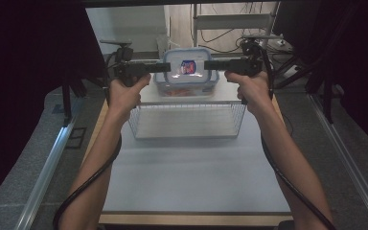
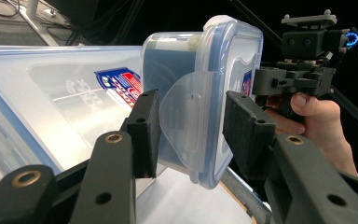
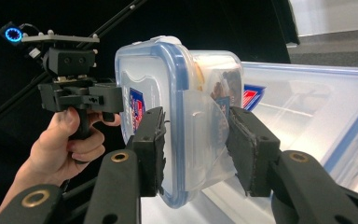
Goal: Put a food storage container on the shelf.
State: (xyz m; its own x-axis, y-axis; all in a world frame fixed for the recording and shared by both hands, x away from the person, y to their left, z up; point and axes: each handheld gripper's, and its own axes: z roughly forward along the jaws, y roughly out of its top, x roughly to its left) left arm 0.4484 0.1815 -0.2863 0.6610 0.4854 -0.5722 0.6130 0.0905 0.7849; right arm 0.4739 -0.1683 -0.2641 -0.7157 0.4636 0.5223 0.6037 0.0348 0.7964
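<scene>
White tabletop (image 1: 196,177) carries a wire basket (image 1: 187,120); beyond it sits a large clear lidded bin (image 1: 208,86). Above that, a small clear plastic container with a blue-rimmed lid (image 1: 187,67) hangs between left gripper (image 1: 160,67) and right gripper (image 1: 213,64), each clamped on a side latch.

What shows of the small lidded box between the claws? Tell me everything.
The small lidded box is clear plastic with a blue-rimmed lid bearing a red-and-blue label and translucent latch flaps. Contents blurred. Left claw and right claw clamp opposite ends, holding it over a larger box of the same kind.
</scene>
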